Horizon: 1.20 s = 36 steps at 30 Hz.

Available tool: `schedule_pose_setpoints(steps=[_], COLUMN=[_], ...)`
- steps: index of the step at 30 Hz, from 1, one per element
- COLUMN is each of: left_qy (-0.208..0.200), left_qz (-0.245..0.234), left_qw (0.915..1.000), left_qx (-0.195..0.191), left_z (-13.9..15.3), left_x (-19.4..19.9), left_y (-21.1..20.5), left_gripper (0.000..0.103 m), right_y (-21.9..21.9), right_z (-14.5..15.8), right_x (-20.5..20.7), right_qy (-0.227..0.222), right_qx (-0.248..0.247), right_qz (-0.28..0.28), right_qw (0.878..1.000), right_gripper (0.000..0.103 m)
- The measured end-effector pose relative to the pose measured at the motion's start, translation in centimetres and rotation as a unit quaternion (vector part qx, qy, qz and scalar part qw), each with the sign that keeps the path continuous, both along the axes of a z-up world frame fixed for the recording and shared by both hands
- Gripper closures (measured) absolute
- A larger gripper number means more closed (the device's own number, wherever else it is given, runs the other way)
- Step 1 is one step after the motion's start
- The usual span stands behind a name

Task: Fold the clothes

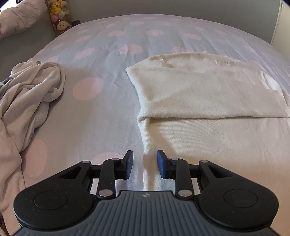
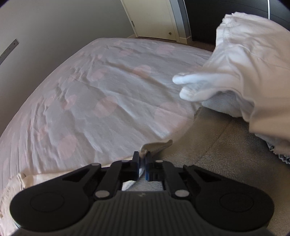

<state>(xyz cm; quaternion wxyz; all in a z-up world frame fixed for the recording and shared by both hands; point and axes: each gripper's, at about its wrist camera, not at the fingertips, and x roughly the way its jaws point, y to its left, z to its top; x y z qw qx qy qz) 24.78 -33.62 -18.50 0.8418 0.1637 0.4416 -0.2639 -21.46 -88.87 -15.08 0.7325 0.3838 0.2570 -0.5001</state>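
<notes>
A cream knit sweater (image 1: 208, 109) lies flat on the bed, with its upper part folded down over the body. My left gripper (image 1: 144, 156) is open and hovers just over the sweater's left edge, one finger on each side of that edge. In the right wrist view my right gripper (image 2: 142, 160) is shut on a fold of cream fabric (image 2: 155, 146), at the bed's near edge above the carpet. More cream fabric (image 2: 36, 178) trails to the lower left of the gripper.
A crumpled beige garment pile (image 1: 30, 94) lies on the left of the polka-dot bedsheet (image 1: 94, 109). Plush toys (image 1: 58, 16) stand at the far left. In the right wrist view a white garment pile (image 2: 241, 72) overhangs the bed's right side, carpet (image 2: 208, 154) below, a door (image 2: 154, 18) behind.
</notes>
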Motion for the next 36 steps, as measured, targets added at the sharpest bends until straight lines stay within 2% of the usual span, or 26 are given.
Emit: schedule_pose_setpoints(steps=[6,10,14,20,24,29,33,36], left_qy=[0.008,-0.003,-0.014,-0.033,-0.019,-0.001,0.002,0.011], left_qz=[0.002,-0.005,-0.007,-0.011,-0.001,0.011,0.011,0.016], left_qw=[0.9997,0.9998,0.9999,0.9993,0.9998,0.9994,0.9997,0.9993], left_qx=[-0.022,-0.019,-0.006,0.016,-0.007,-0.032,-0.023,-0.032], left_z=[0.4,1.1,1.6,1.9,2.2,2.3,2.0,2.0], left_x=[0.6,0.4,0.2,-0.1,0.5,1.5,1.9,2.4], left_y=[0.5,0.8,1.1,1.7,2.6,3.7,3.8,4.3], left_gripper=[0.076,0.076,0.076,0.076,0.076,0.076,0.076,0.076], right_y=[2.3,5.1,9.2,15.9,20.6,26.8,30.9,33.8], right_z=[6.7,12.9,17.6,21.1,21.6,19.8,15.5,11.2], right_x=[4.5,10.0,15.7,24.0,29.1,34.7,38.0,39.7], right_qy=[-0.018,-0.029,-0.040,-0.056,-0.082,-0.104,-0.108,-0.093], right_qx=[-0.069,-0.128,-0.170,-0.206,-0.205,-0.187,-0.147,-0.116], right_qz=[0.036,0.084,0.133,0.204,0.254,0.325,0.365,0.390], right_qw=[0.997,0.988,0.976,0.956,0.942,0.921,0.913,0.909], right_gripper=[0.096,0.096,0.097,0.096,0.096,0.097,0.096,0.097])
